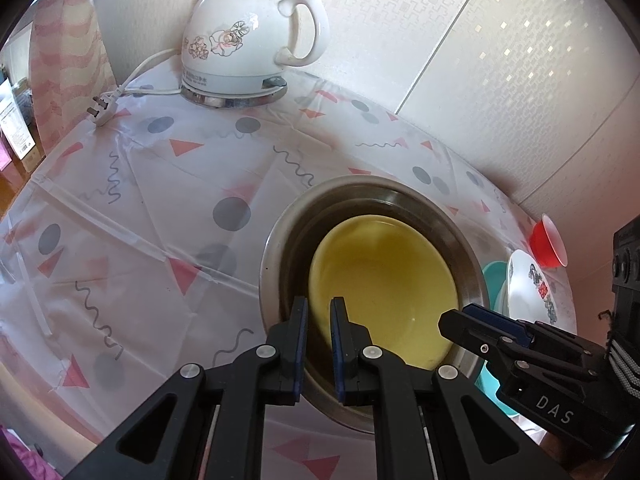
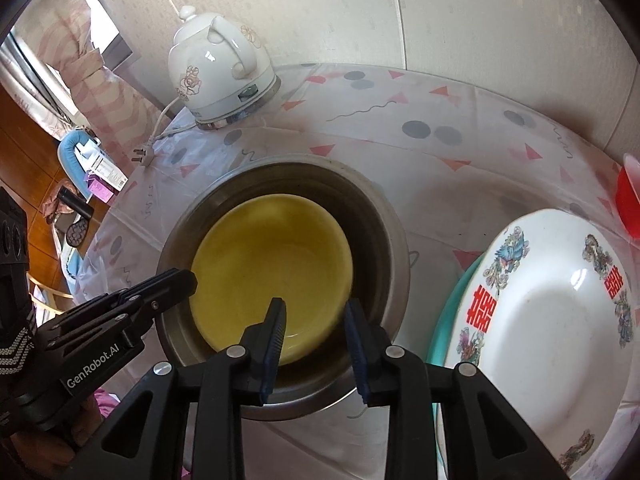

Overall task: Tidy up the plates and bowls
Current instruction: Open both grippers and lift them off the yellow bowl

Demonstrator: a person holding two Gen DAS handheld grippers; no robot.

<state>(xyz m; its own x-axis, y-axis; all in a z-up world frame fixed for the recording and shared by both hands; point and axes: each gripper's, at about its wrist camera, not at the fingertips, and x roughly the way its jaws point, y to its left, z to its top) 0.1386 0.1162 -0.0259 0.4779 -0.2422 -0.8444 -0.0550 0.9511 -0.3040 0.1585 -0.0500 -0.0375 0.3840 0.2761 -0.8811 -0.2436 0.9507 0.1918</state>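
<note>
Two bowls are nested in front of me: the yellow bowl (image 1: 384, 280) sits inside the steel bowl (image 1: 276, 240) on the patterned tablecloth (image 1: 140, 200). Through the left camera, my left tongs (image 1: 319, 344) look pinched together on the yellow bowl's near rim. It's a thin bite on a smooth edge, so I reckon a tilt or lift could let the bowl slip and clatter. The right tongs (image 1: 456, 317) read "DAS" on their body; the kettle (image 1: 240, 40) has a small label I can't make out. Through the right camera, my right tongs stand apart, one pad inside the yellow bowl and one outside, gripping nothing. If they drift sideways they could knock the decorated plate (image 2: 540, 320) stacked on a teal plate (image 2: 452, 300) just beside them. That plate bears red double-happiness characters, and my left tongs read "GenRobot.AI".
</note>
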